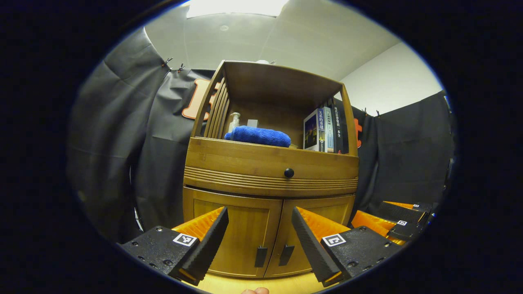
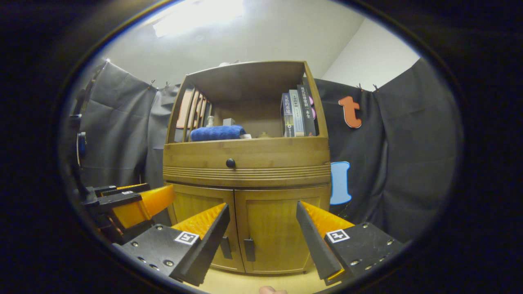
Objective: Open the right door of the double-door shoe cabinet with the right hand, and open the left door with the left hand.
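Both tools are spread wide and holding nothing: left tool [image 1: 259, 228] and right tool [image 2: 261, 228] hang just short of the shoe cabinet [image 1: 269, 163]. Both doors shut; right door [image 2: 282, 232] and left door [image 1: 235, 232] meet at two slim handles [image 1: 260, 256], [image 1: 286, 255]. Risk: handles sit close together, so a finger could snag the wrong one or slip off.

Left gripper [image 1: 259, 241]: two wedge-shaped fingers with ribbed inner faces, mounted on flat black plates dotted with screws, each plate bearing square black-and-white marker. Right gripper [image 2: 261, 241]: same build, same screws, same marker squares. Fingertip [image 1: 255, 290] peeks at bottom edge.
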Available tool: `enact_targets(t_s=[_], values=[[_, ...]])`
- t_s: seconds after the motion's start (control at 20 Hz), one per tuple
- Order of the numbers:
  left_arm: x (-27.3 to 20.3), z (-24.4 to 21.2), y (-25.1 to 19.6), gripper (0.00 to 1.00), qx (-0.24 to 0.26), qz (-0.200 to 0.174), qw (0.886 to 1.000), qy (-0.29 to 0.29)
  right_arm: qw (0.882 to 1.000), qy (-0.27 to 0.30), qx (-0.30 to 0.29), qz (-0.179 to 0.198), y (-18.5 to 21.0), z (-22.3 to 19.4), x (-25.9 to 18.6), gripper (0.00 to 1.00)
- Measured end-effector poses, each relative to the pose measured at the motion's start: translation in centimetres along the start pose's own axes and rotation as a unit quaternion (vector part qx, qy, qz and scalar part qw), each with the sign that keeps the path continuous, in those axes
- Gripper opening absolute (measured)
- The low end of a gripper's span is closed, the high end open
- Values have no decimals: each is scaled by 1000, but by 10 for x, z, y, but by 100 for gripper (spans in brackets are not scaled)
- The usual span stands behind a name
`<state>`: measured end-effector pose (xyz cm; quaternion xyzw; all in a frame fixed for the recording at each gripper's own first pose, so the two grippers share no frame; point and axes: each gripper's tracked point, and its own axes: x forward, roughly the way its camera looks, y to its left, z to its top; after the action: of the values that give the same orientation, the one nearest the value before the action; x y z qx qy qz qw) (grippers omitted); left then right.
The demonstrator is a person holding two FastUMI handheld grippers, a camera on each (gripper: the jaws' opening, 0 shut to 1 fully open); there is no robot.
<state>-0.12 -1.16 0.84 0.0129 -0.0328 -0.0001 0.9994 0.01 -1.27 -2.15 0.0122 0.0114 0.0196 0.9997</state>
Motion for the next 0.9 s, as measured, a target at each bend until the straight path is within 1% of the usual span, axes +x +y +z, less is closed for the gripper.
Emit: enact_targets(t_s=[0.05, 0.1, 0.15, 0.2, 0.45, 0.5, 0.55, 0.6, 0.65, 0.7, 0.75, 0.85, 0.9], values=[[0, -1, 0, 96, 0, 0, 1000, 1, 1000, 1, 0, 0, 0, -1, -1, 96], [1, -1, 0, 92, 0, 0, 1000, 3, 1000, 3, 1, 0, -1, -2, -1, 96], [0, -2, -1, 92, 0, 0, 1000, 4, 1000, 4, 0, -1, -1, -3, -1, 96], [0, -3, -1, 96, 0, -1, 1000, 5, 1000, 4, 0, -2, -2, -3, -1, 96], [2, -5, -2, 96, 1, -3, 1000, 10, 1000, 10, 11, -12, -5, -4, 2, 96], [2, -5, -2, 92, 2, -4, 1000, 8, 1000, 12, 12, -15, -6, -4, 2, 96], [2, -4, -2, 92, 2, -6, 1000, 7, 1000, 15, 12, -17, -5, -6, 2, 96], [2, -5, -3, 96, 2, -9, 1000, 7, 1000, 17, 10, -19, -5, -8, 2, 96], [3, -5, -4, 96, 1, -12, 1000, 8, 1000, 19, 8, -20, -4, -10, 2, 96], [2, -6, -4, 92, 1, -16, 1000, 9, 1000, 19, 8, -21, -4, -10, 1, 96], [3, -5, -6, 99, -1, -19, 1000, 9, 1000, 19, 8, -21, -4, -10, -1, 96], [3, -5, -7, 92, -5, -24, 1000, 7, 1000, 18, 5, -22, -4, -10, -2, 96], [3, -4, -9, 95, -8, -27, 1000, 5, 1000, 18, 3, -24, -6, -10, -3, 96]])
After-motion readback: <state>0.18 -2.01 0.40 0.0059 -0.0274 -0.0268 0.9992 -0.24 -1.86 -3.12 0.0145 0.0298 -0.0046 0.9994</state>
